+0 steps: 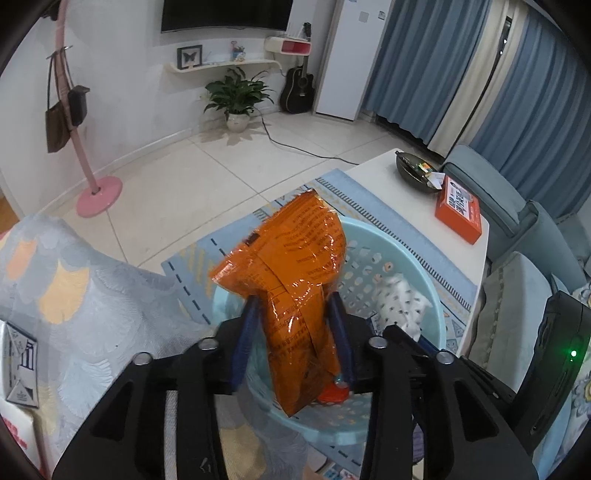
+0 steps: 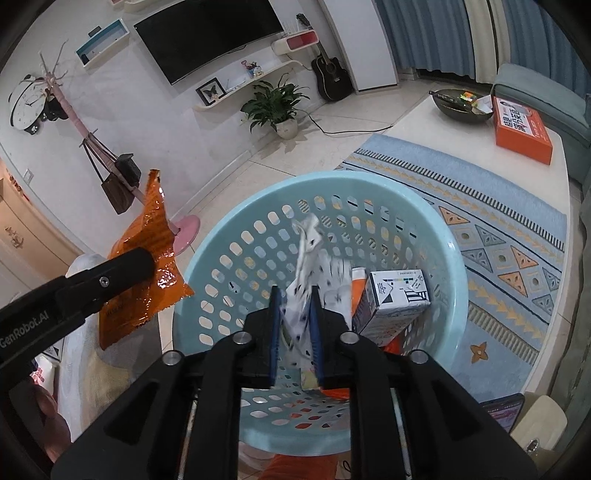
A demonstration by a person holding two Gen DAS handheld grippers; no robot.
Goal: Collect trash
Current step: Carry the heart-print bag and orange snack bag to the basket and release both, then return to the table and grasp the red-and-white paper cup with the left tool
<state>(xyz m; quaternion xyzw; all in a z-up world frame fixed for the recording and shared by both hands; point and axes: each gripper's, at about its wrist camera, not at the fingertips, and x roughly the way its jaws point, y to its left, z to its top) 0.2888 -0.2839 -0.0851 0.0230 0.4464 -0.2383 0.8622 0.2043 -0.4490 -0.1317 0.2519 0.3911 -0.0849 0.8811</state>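
Orange snack bag (image 1: 295, 295) is hanging above the pale-blue laundry basket (image 2: 436, 229), left gripper (image 1: 295, 306) fingers clamping it. Right gripper (image 2: 295, 306) fingers are pinching one spotted white wrapper (image 2: 314, 266) inside, beside one carton (image 2: 391, 299). "GenRobot.AI" is printed on the left gripper.

Left wrist view: looks along its fingers, down over the light-blue basket (image 1: 399, 258) rim, close, facing the TV (image 1: 225, 14) wall.
Right wrist view: close above the basket (image 2: 424, 218), looking into it, same wall beyond.
Shared: basket, TV (image 2: 210, 37), potted plant (image 1: 236, 96) (image 2: 275, 101).
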